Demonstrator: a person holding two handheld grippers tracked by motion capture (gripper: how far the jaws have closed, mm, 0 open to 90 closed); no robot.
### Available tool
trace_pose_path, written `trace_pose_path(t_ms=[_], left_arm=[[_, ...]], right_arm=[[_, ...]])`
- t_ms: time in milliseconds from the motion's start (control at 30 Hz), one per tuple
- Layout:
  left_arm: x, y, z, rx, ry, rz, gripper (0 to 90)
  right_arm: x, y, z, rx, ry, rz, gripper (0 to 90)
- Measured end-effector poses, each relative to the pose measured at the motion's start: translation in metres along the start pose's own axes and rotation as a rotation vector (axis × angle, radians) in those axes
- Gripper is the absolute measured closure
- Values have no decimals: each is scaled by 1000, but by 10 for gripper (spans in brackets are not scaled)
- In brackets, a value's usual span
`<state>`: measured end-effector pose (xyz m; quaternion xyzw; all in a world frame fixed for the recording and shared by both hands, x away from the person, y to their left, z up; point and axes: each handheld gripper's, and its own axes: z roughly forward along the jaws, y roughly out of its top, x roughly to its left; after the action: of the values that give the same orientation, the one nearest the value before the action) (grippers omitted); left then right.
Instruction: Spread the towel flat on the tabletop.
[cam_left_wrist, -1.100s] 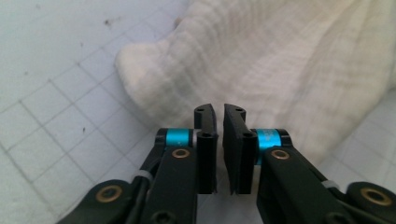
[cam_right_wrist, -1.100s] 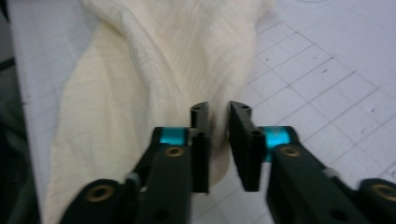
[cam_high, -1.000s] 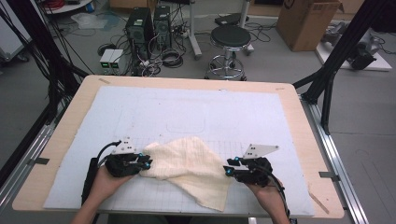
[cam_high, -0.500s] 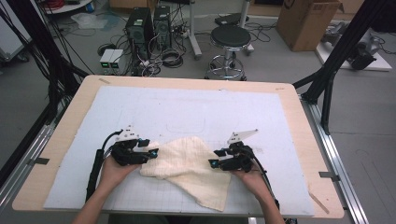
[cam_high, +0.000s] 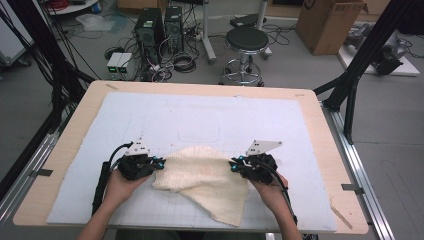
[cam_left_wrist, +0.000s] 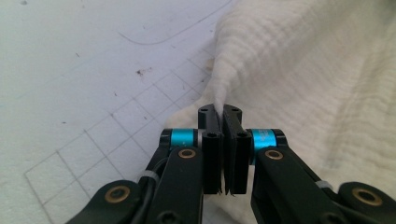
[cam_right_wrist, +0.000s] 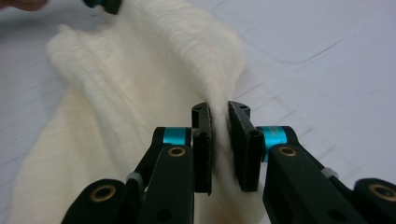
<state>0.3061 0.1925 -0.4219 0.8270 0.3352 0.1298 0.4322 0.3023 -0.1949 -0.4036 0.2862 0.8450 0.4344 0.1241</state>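
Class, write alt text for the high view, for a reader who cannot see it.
A person's two hands each hold a black gripper, the left gripper and right gripper pinching opposite edges of a cream cloth on a white gridded mat over a wooden table. A stool and computers stand beyond.

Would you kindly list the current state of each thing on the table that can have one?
Cream waffle-weave cloth: rumpled, partly folded on the white gridded mat, pinched at two edges.
Left gripper: shut on a raised fold of the cloth's edge.
Right gripper: jaws closed on a thick fold of cloth, a gap between them filled by fabric.
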Motion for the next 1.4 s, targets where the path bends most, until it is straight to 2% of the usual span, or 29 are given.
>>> trace_pose_path(t_ms=[33,100,167,200,267,300,333,367,400,433,533,633,733,767,833,900,967,1100,1200,1267,1300,1333,1400], left_arm=[[1,0,-2,-4,3,5,868],[0,-1,-5,0,0,7,868],[-1,-4,-6,27,-3,20,867],[-1,-6,-6,43,-16,18,867],[0,-11,-8,72,-71,12,867],[1,-13,-9,85,-105,10,866],[3,-14,-10,92,-134,5,863],[4,-16,-12,91,-160,-2,855],[5,-16,-15,79,-180,6,836],[6,-15,-17,58,-194,11,793],[5,-12,-20,-4,-186,4,665],[7,-9,-20,-32,-143,2,622],[9,-6,-15,-45,-101,-25,521],[10,-5,-11,-41,-92,-24,518],[11,-4,-6,-35,-65,-37,512],[14,-3,-2,-34,-58,-63,529],[16,-4,0,-32,-58,-72,559],[15,-5,4,-7,-68,-45,676],[11,-4,3,-7,-80,-15,762],[9,-4,1,-7,-83,-10,799],[9,-4,0,-6,-84,-1,823],[7,-4,-1,-4,-82,2,830],[4,-5,-5,5,-79,22,834]], right_arm=[[0,1,-2,-11,-22,-8,793],[4,1,-2,1,-76,-19,771],[6,-1,1,17,-50,-20,765],[9,-4,5,34,-25,-18,768],[15,-9,14,81,73,-17,769],[18,-12,17,105,134,-17,766],[20,-15,21,132,223,-6,733],[22,-16,23,147,269,-4,718],[26,-17,23,157,307,-22,692],[28,-17,22,153,317,-42,650],[25,-9,13,100,318,-43,597],[14,-4,2,33,310,-7,591],[0,-4,-1,-13,263,40,600],[-4,-5,0,-3,230,73,600],[-15,-7,7,18,173,106,612],[-24,-8,10,19,134,140,611],[-33,-10,8,-18,140,184,612],[-45,-13,7,-26,121,234,614],[-50,-11,7,-69,133,252,605],[-48,-10,12,-80,194,247,572],[-43,-9,16,-49,212,221,575],[-38,-8,19,-13,210,182,634],[-29,-7,23,40,232,139,771]])
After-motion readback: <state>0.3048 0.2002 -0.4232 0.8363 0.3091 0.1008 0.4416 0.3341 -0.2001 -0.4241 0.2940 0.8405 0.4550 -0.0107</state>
